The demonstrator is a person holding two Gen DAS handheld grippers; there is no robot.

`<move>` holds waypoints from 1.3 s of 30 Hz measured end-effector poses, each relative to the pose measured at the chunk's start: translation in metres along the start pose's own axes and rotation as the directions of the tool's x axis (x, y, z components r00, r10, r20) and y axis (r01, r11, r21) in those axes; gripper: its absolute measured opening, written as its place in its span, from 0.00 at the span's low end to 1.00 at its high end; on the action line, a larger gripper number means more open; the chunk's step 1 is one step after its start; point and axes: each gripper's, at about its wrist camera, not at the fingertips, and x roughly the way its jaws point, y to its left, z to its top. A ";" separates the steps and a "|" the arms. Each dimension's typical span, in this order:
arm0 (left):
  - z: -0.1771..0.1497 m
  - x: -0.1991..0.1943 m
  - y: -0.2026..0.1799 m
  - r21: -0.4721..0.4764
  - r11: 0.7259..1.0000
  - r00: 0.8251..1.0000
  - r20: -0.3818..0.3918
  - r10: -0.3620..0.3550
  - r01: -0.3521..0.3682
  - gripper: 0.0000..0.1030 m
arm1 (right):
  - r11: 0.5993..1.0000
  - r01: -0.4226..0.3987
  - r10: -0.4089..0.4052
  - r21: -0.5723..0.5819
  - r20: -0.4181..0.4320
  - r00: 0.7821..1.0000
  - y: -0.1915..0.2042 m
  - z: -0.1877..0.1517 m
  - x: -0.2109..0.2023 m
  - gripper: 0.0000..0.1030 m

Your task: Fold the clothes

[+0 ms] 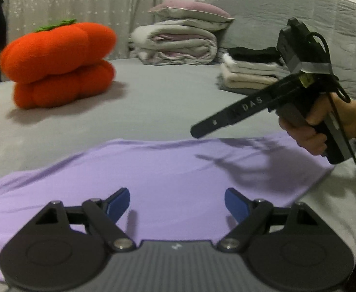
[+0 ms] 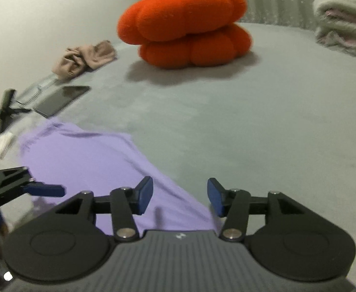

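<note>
A lilac garment lies spread flat on the grey bed, under and ahead of both grippers. The left gripper hovers over its near part with the jaws standing wide apart and nothing between the blue pads, only cloth below. The right gripper hangs over the garment's right-hand edge, its jaws roughly half open and empty, one pad over lilac cloth, the other over bare bed. In the left wrist view the right gripper shows at 3 o'clock, gripped by a hand, its shadow falling across the cloth. Beyond the garment, at 11 o'clock in that view, sits a big orange pumpkin cushion, well apart from the cloth. At 12 o'clock a rolled quilt carries a mauve pillow, and at 2 o'clock stands a stack of folded clothes with a black piece on top. In the right wrist view, at 10 o'clock, lie a crumpled beige cloth and a dark tablet, near the garment's far corner but not touching it.
</note>
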 end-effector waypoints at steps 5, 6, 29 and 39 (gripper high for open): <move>-0.002 -0.015 0.041 -0.010 0.995 0.995 0.008 0.097 -0.097 0.84 | 0.999 -0.049 0.049 0.015 -0.015 0.999 0.018 0.016 0.037 0.52; -0.003 -0.017 0.050 -0.019 0.993 0.993 0.006 0.119 -0.119 0.84 | 0.998 -0.055 0.055 0.015 -0.019 0.998 0.021 0.019 0.044 0.52; -0.028 -0.052 0.105 -0.059 0.989 0.979 -0.159 0.124 -0.135 0.84 | 0.997 0.053 -0.050 -0.050 0.063 0.997 0.064 0.038 0.072 0.35; -0.030 -0.051 0.095 -0.042 0.982 0.956 -0.240 0.168 -0.183 0.86 | 0.994 0.104 -0.101 -0.046 0.056 0.993 0.060 -0.012 0.000 0.46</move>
